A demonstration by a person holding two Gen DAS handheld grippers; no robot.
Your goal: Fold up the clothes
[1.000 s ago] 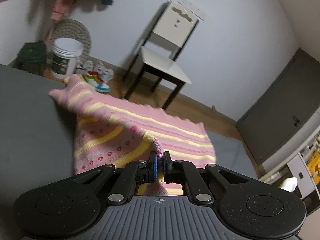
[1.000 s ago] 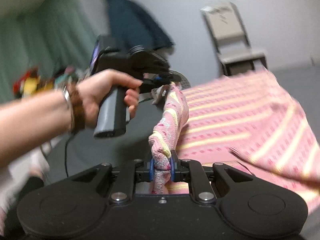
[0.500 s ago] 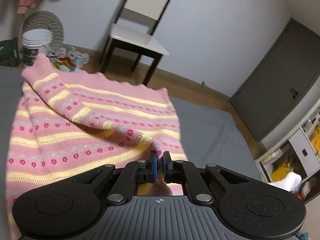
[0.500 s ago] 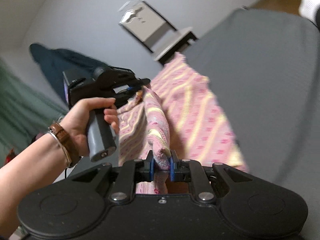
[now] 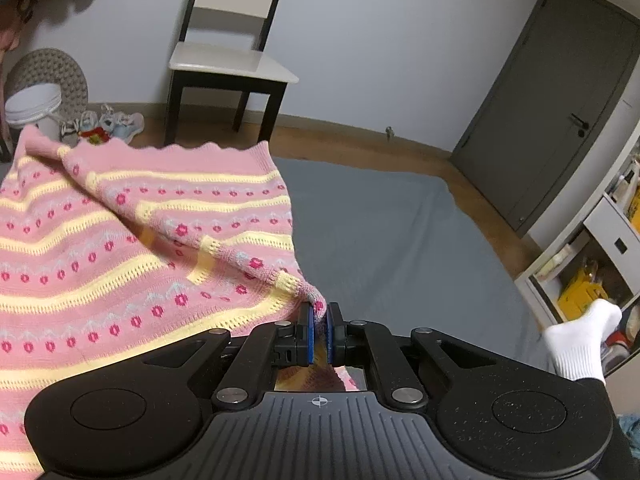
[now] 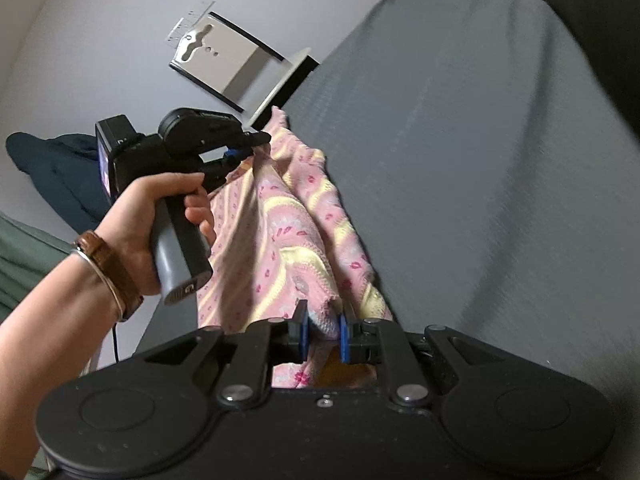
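We see one garment, a pink knitted sweater (image 5: 132, 248) with yellow stripes and small red flowers, lying on a grey bed cover (image 5: 384, 232) and lifted at two places. We count two grippers. The left gripper (image 5: 319, 322) has its blue-padded fingers (image 5: 306, 332) pressed together on a ridge of the sweater's fabric, which rises from the flat part toward them. The right gripper (image 6: 323, 330) has its fingers (image 6: 303, 334) a little wider apart, with a thick bunched fold of the same sweater wedged between them and touching both pads, so we read it as clamped on the cloth. In the right wrist view we also see the left gripper (image 6: 244, 150) from the side, held by one hand (image 6: 148, 220) with a brown strap and a thin bangle at the wrist; its tip meets the sweater's far edge. Beyond the bed stands one chair (image 5: 228, 56), with one white bucket (image 5: 34, 106) and a few small shoes (image 5: 104, 126) on the wooden floor. One white sock (image 5: 580, 340) shows at the right, near one grey door (image 5: 560, 100)
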